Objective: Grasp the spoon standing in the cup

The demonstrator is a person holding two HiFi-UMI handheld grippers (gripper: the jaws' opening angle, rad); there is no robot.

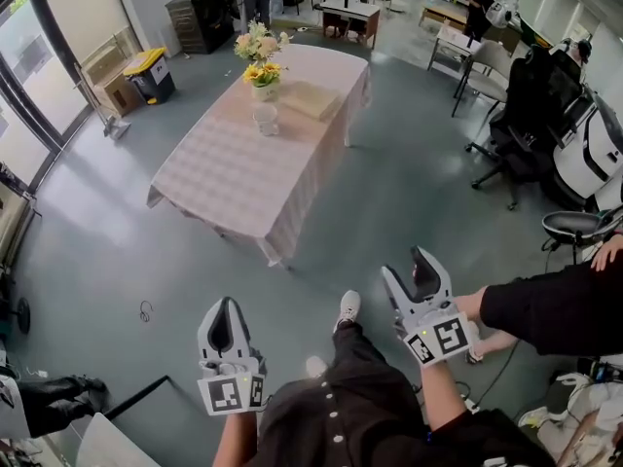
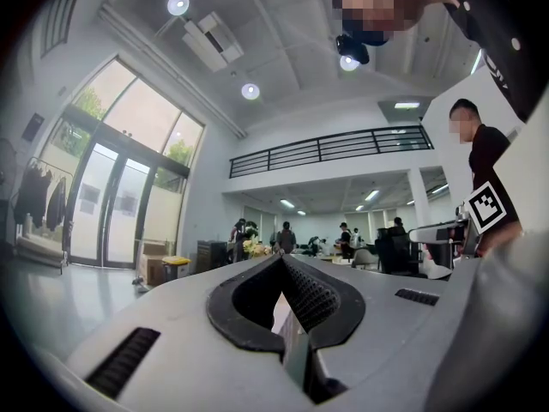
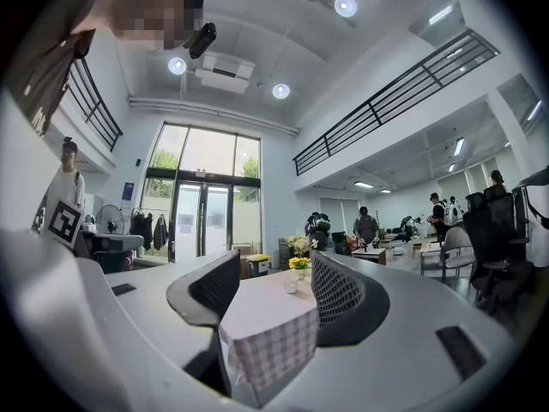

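Clear glass cup [image 1: 265, 118] on long counter with checked cloth [image 1: 224, 178], just beside vase of yellow and pink flowers [image 1: 261, 61]; spoon too small to make out. Left claw [image 1: 226, 306] pressed together, empty. Right claw [image 1: 407, 267] spread apart, empty. Both well apart from counter, over grey floor [image 1: 389, 193].

It was a big open-plan office hall. A balcony with a dark railing [image 2: 330, 148] ran under a high ceiling with round lights [image 3: 346, 5], and tall glass doors [image 3: 202, 221] stood at one end. On the bare grey floor [image 1: 409, 193] were desks [image 1: 348, 13], black swivel chairs [image 1: 526, 115] and a table with a checked cloth [image 1: 234, 163] and flowers [image 1: 261, 52]. People [image 2: 286, 237] stood among the desks.
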